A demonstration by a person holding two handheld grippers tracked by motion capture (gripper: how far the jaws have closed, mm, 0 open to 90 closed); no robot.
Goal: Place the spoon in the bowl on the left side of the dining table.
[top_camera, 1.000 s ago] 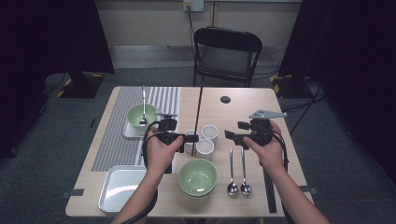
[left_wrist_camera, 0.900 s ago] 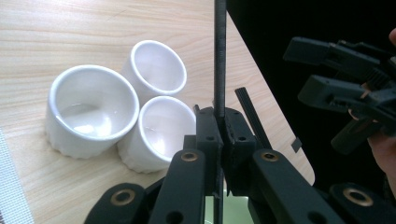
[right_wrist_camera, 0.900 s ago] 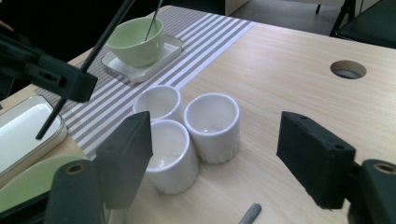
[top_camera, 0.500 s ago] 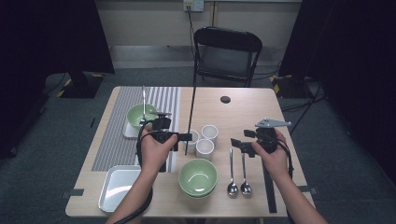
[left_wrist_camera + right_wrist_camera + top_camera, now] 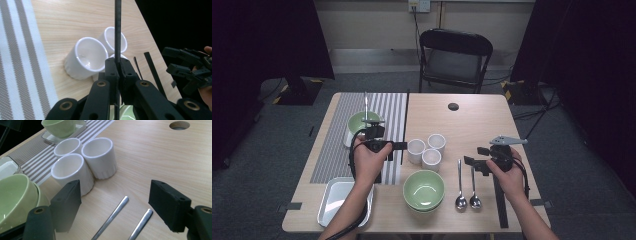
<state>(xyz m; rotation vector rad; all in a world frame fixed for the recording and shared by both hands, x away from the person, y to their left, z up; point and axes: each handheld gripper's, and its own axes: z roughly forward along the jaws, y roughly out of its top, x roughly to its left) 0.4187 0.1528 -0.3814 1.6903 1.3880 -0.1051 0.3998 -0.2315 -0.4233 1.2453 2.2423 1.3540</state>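
My left gripper (image 5: pixel 401 146) (image 5: pixel 117 62) is shut on one end of a thin black strip (image 5: pixel 407 115) (image 5: pixel 117 25). The strip runs away from it along the right edge of the striped mat (image 5: pixel 337 145). Three white cups (image 5: pixel 427 150) (image 5: pixel 87 56) (image 5: pixel 100 155) stand just right of the left gripper. My right gripper (image 5: pixel 472 162) (image 5: pixel 115 205) is open and low over the handles of two spoons (image 5: pixel 467 187) (image 5: pixel 112 216) that lie side by side. Nothing is between its pads.
A green bowl (image 5: pixel 424 190) (image 5: pixel 15 195) sits near the front edge, left of the spoons. An empty tray (image 5: pixel 339 200) lies at the front left. Another green bowl (image 5: pixel 359 122) rests in a tray at the back of the mat. Black tape (image 5: pixel 499 200) lies right of the spoons, and a chair (image 5: pixel 454 55) stands behind the table.
The left gripper has shifted a little left with the strip in it. The right gripper has come down and toward the near edge, over the spoon handles.
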